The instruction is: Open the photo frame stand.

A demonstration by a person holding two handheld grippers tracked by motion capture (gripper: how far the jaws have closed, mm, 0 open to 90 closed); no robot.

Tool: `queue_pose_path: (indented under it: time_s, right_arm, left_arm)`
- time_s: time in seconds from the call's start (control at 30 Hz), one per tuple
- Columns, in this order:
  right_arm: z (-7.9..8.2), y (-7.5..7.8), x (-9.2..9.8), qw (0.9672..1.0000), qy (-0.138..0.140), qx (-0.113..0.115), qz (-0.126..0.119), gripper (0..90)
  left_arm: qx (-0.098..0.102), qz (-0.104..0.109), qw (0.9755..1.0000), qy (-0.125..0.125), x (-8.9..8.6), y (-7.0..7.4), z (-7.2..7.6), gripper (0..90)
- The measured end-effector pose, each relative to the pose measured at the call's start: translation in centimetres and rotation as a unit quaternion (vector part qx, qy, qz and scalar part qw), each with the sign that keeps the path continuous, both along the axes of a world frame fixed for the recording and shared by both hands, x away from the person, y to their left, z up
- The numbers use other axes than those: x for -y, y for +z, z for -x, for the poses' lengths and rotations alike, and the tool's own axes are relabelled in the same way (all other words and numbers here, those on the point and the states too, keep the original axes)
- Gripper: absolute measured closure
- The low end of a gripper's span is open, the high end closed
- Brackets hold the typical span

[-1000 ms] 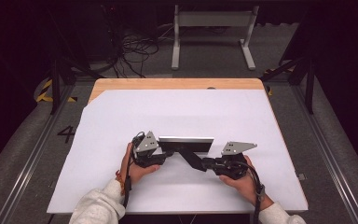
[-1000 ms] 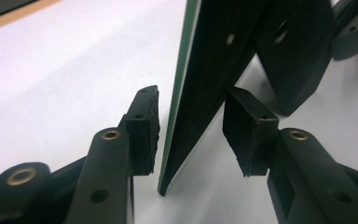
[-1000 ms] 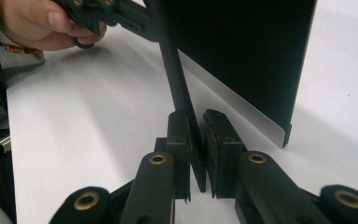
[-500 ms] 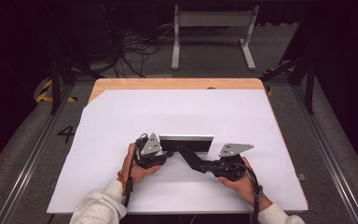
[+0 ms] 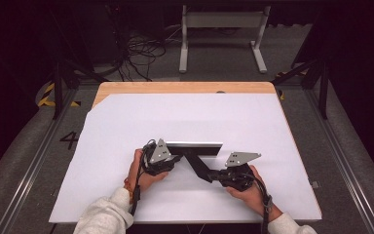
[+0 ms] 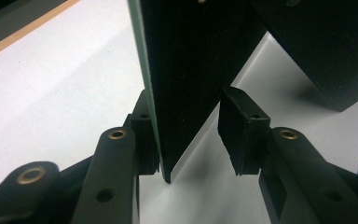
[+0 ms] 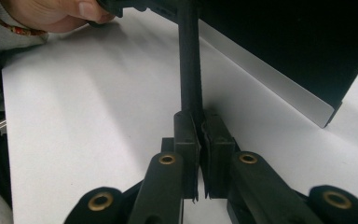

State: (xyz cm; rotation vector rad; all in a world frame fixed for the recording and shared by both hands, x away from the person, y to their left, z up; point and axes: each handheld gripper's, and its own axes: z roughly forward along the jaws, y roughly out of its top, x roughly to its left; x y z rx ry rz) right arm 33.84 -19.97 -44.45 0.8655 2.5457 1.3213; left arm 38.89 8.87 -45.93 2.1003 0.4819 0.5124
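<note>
Since one second ago, both my hands have come a little nearer to me and the right gripper point(image 5: 205, 171) has moved slightly left along the white sheet-covered table point(image 5: 272, 146). Between the grippers stands a flat black rectangular panel with a thin light edge point(image 5: 195, 145), upright on the table near its middle. From its front a thin black flat stand piece point(image 7: 189, 56) goes toward me. My left gripper point(image 6: 189, 140) is around the panel's left end: one jaw touches it, the other stands apart from it. My right gripper is closed tightly on the stand piece. The left hand point(image 5: 141, 170) is low at the panel's left.
</note>
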Motion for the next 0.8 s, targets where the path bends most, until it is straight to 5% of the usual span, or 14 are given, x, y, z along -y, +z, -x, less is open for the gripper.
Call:
queue_pose_path:
  time_s: [0.53,0.8]
  right_arm:
    - [0.3,0.0,0.1,1.0,-0.009,0.002,0.003,86.0]
    - [0.3,0.3,0.6,0.9998,-0.009,0.01,0.011,85.0]
  left_arm:
    - [-0.003,0.001,1.0,0.003,-0.1,0.0,0.1,61.1]
    - [-0.015,0.024,0.9996,0.0,-1.1,0.3,-0.1,58.8]
